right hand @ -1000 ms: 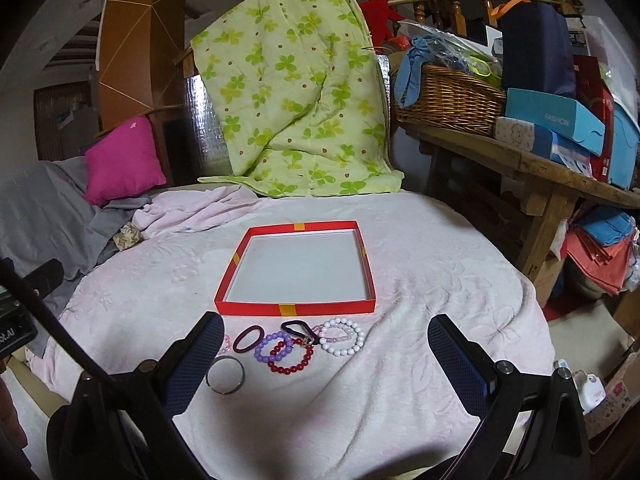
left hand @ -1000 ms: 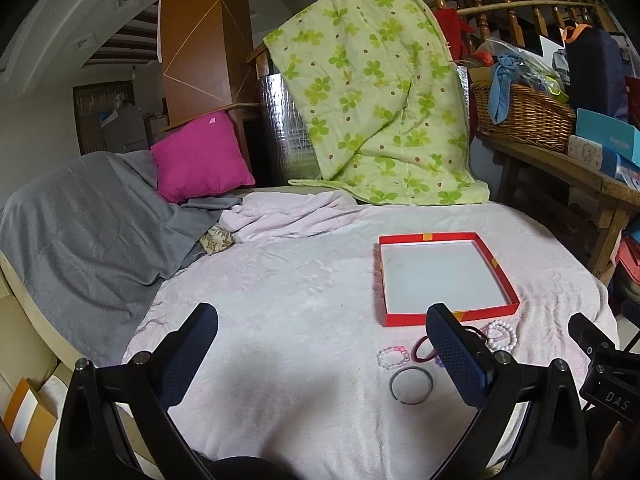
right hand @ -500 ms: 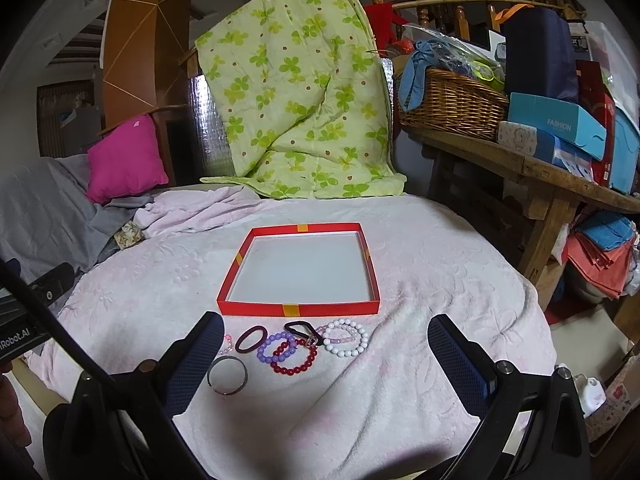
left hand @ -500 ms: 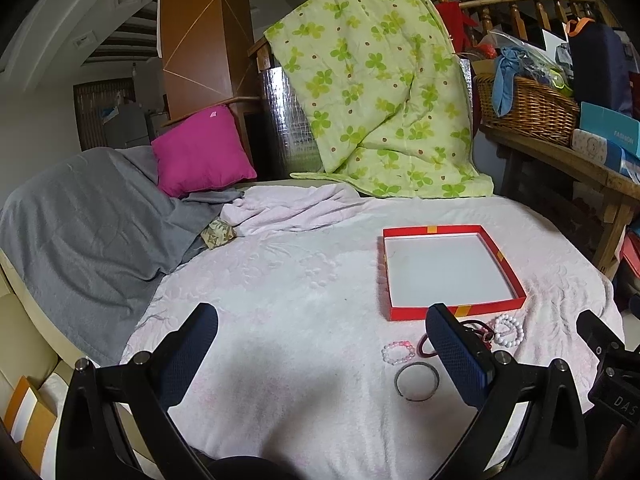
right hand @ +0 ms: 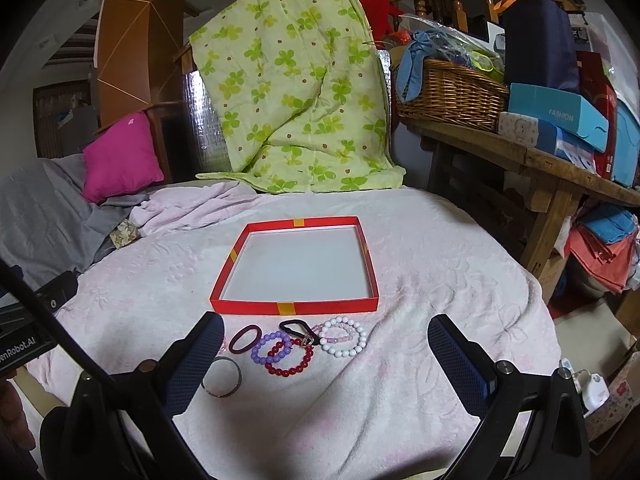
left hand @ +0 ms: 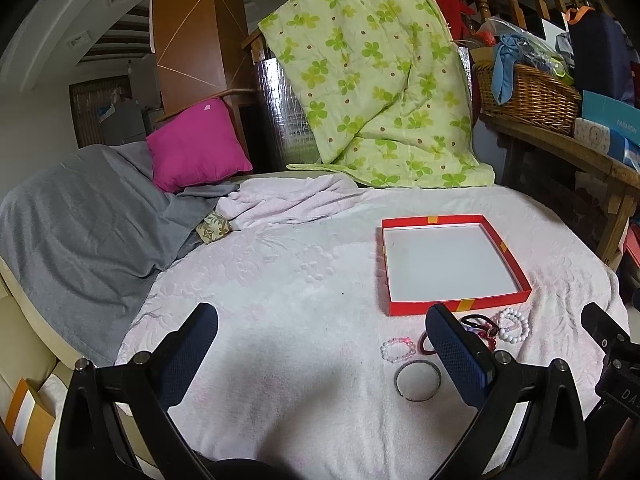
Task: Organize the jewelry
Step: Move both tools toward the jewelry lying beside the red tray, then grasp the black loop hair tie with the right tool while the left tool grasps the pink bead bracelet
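Observation:
A shallow red box (right hand: pixel 294 307) with a white floor lies empty on the pale pink cloth; it also shows in the left wrist view (left hand: pixel 460 306). In front of it lie several bracelets: a white bead one (right hand: pixel 362 338), a red bead one (right hand: pixel 310 358), a purple bead one (right hand: pixel 260 344), a dark hair tie (right hand: pixel 234 340), a grey bangle (right hand: pixel 237 380) and a pink bead one (left hand: pixel 386 350). My right gripper (right hand: pixel 324 364) is open and empty above the near side of the bracelets. My left gripper (left hand: pixel 320 350) is open and empty, left of the bracelets.
A green floral quilt (right hand: pixel 288 92) hangs behind the table. A wooden bench (right hand: pixel 532 160) with a wicker basket (right hand: pixel 452 96) and boxes stands at the right. A pink cushion (left hand: pixel 196 144) and grey blanket (left hand: pixel 80 216) lie at the left.
Both grippers have drawn back and risen a little, so the box and bracelets sit slightly farther off. Nothing on the cloth has moved.

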`<state>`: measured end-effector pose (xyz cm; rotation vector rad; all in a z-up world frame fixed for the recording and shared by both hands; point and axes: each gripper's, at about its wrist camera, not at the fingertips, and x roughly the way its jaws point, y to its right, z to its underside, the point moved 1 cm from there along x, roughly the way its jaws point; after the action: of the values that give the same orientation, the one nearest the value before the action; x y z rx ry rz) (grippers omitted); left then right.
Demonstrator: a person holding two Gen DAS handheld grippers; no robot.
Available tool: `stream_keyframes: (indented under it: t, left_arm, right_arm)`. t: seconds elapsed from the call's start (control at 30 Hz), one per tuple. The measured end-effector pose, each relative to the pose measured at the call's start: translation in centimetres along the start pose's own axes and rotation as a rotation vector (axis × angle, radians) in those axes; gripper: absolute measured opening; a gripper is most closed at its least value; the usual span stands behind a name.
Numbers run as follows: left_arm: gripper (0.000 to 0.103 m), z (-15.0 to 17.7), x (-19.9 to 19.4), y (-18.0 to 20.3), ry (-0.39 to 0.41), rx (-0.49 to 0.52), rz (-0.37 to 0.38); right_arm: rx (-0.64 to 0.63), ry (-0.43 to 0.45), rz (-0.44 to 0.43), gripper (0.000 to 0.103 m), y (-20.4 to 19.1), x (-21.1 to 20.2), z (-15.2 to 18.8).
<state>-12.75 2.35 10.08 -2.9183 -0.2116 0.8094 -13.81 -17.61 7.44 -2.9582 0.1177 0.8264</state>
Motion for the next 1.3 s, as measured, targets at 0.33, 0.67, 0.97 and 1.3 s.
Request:
stream_keyframes:
  t: [0.33,0.67,0.97,1.3]
  left_arm:
    - [0.103,0.1,0.3,0.4,-0.009,0.015,-0.005]
    - [0.103,1.8,4.6,1.2,-0.094,0.038,0.115]
    - [0.103,6.5,12.7,2.6,-0.243,0.066,0.234]
    - [0.096,7.5,15.4,3.8,-0.284,0.086,0.306]
  right_arm:
    - [0.015,-0.004,-0.006,0.103,0.2,0.6,0.0]
    - [0.035,-0.052,-0.018,0.103,3.9,3.5,1.3]
    - [0.095,-0.264,-0.169,0.082,9.7,11.2,4.0]
    - [0.057,-0.357,-0.249,0.037,7.2,17.9,4.2]
